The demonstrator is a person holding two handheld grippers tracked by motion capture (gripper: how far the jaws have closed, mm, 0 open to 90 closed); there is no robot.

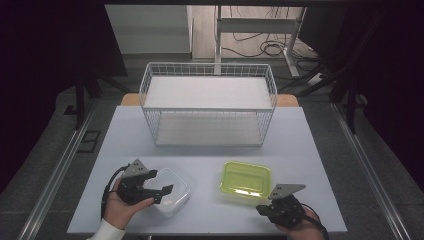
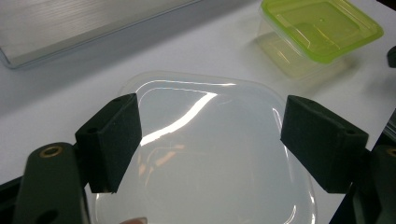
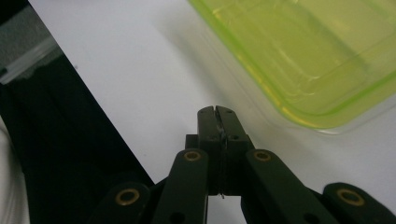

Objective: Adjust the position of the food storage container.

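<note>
A clear plastic container with a translucent lid sits on the front left of the table. My left gripper hovers over it, open, with one black jaw on each side of the lid and neither pad pressing on it. A container with a lime-green lid sits front right, also seen from the left gripper and close up from the right gripper. My right gripper is shut and empty, its tips just short of that container's near edge.
A white wire basket with two shelves stands at the back middle of the grey table. The table's front edge runs close by the right gripper, with dark floor beyond it. Cables lie on the floor behind the table.
</note>
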